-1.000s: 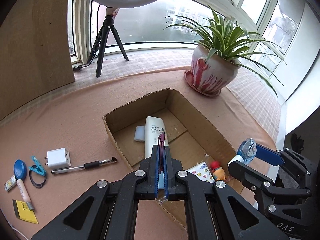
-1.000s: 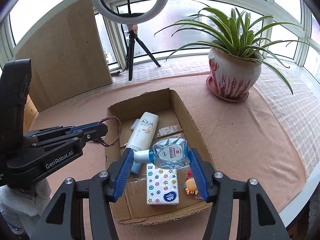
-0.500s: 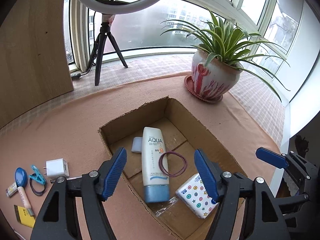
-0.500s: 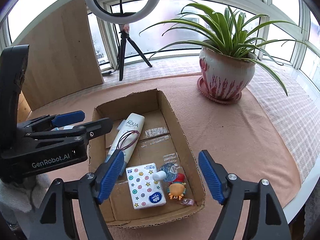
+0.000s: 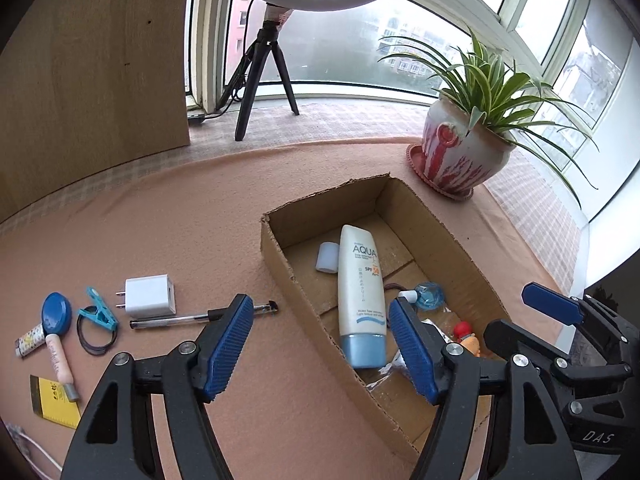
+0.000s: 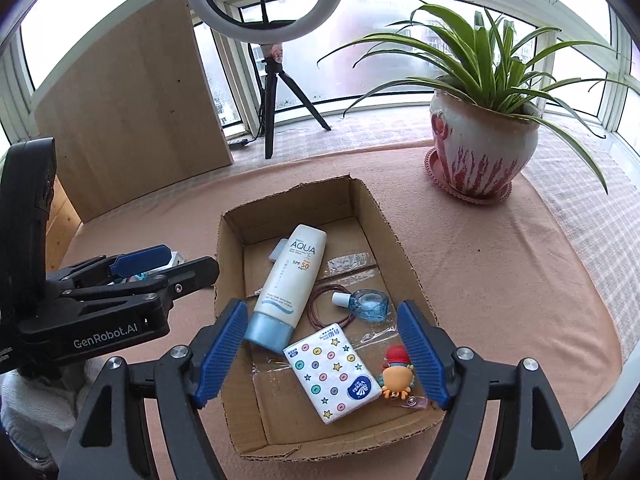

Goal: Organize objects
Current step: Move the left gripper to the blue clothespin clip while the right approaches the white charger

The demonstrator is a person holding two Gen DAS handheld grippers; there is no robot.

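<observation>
A cardboard box (image 6: 404, 256) (image 5: 276, 248) sits on the pink cloth. In it lie a white AQUA tube (image 6: 290, 280) (image 5: 360, 284), a maroon hair band (image 6: 320, 308), a small blue bottle (image 6: 370, 305) (image 5: 428, 295), a dotted tissue pack (image 6: 332, 372) and an orange crab toy (image 6: 396, 376). My right gripper (image 6: 322, 356) is open and empty above the box's near end. My left gripper (image 5: 322, 348) is open and empty over the box's left wall. Left of the box lie a white charger (image 5: 150, 296), a pen (image 5: 200, 318), a blue clip (image 5: 98, 314), a black hair band (image 5: 94, 338) and a blue-headed stick (image 5: 56, 340).
A potted spider plant (image 6: 480, 148) (image 5: 468, 152) stands right of the box's far end. A ring light on a tripod (image 6: 268, 80) and a wooden board (image 6: 132, 120) stand behind. A yellow card (image 5: 52, 400) lies at the far left. The table edge curves at the right.
The left gripper opened and dropped the maroon hair band into the box, then swung left. The right gripper opened and let the blue bottle fall into the box, then drew back.
</observation>
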